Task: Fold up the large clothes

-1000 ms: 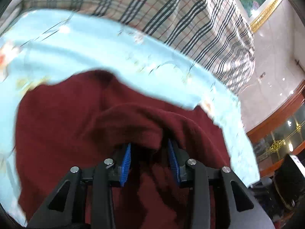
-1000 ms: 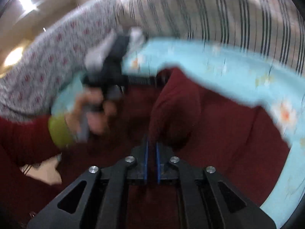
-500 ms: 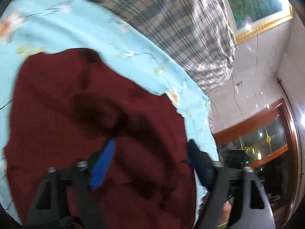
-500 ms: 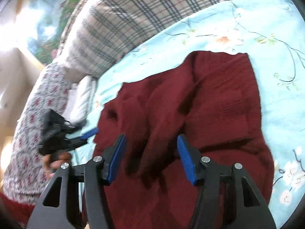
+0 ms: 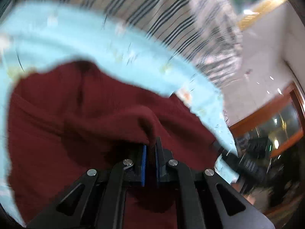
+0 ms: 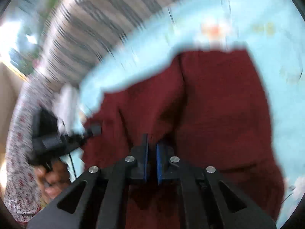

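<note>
A dark red knitted garment (image 5: 76, 114) lies on a light blue flowered sheet (image 5: 76, 43). It also shows in the right wrist view (image 6: 219, 105). My left gripper (image 5: 150, 148) is shut on a raised fold of the red cloth, which drapes over its blue pads. My right gripper (image 6: 151, 145) is shut on red cloth too, with its blue pads close together. In the right wrist view the left gripper (image 6: 57, 139) shows at the garment's left edge, held by a hand. Both views are blurred by motion.
A checked blanket (image 5: 171, 19) lies behind the sheet, seen also in the right wrist view (image 6: 85, 28). A patterned grey-red cloth (image 6: 17, 133) hangs at the left. Shiny floor and a wooden cabinet (image 5: 276, 114) are at the right.
Half a second ago both grippers were wide open above the garment. Now both have closed on folds of the red cloth and are moving.
</note>
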The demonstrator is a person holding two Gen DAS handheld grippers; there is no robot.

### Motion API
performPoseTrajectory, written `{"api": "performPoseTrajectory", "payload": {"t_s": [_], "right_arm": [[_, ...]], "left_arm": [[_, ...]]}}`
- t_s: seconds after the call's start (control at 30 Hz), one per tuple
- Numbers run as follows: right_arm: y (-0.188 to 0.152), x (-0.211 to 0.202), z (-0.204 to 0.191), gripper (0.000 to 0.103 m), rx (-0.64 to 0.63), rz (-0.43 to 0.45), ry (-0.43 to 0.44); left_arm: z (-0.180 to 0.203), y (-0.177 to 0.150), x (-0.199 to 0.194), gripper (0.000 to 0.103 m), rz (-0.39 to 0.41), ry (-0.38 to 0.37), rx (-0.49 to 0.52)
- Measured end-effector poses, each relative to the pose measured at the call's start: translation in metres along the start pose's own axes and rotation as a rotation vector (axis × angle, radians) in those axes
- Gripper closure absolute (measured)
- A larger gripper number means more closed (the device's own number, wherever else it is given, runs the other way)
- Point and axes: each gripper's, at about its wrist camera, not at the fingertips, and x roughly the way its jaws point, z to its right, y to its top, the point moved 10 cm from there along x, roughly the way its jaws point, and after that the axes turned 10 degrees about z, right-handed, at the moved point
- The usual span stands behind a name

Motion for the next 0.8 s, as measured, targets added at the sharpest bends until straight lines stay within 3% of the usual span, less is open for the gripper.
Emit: {"api": "performPoseTrajectory", "payload": {"t_s": [0.1,0.2,0.23,0.3,0.37,0.43,0.6,0.67,0.8], "right_arm": [[0.03,-0.04,-0.003,0.096,-0.022,0.148,0.036],[0.01,-0.027,0.017,0.092,-0.022,0.052,-0.012],[-0.001,-0.019,0.024,0.092,-0.02,0.009,-0.04],[-0.017,-0.012,0.036,0.092,-0.014,-0.031,-0.098],[-0.024,-0.018,0.039,0.091,0.02,-0.029,-0.089],[-0.024,-0.025,0.039,0.076,0.022,-0.02,-0.09],[-0.022,-0.015,0.029,0.076,-0.011,-0.031,-0.115],[-0.031,-0.005,0.03,0.097,-0.046,-0.077,-0.159],[-0.016,-0.02,0.028,0.099,-0.094,0.023,-0.2]], "left_arm": [[-0.014,-0.024,-0.017,0.097,-0.013,-0.011,0.014],[-0.047,-0.068,-0.006,0.096,-0.115,0.031,-0.051],[-0.052,-0.078,-0.005,0.091,-0.137,0.025,-0.082],[-0.057,-0.084,-0.013,0.088,-0.132,0.006,-0.119],[-0.056,-0.077,-0.024,0.069,-0.106,0.003,-0.126],[-0.056,-0.068,-0.029,0.055,-0.078,0.032,-0.115],[-0.058,-0.066,-0.012,0.058,-0.096,0.111,-0.085],[-0.053,-0.069,-0.009,0.065,-0.101,0.149,-0.046],[-0.057,-0.073,0.0,0.074,-0.11,0.223,0.007]]}}
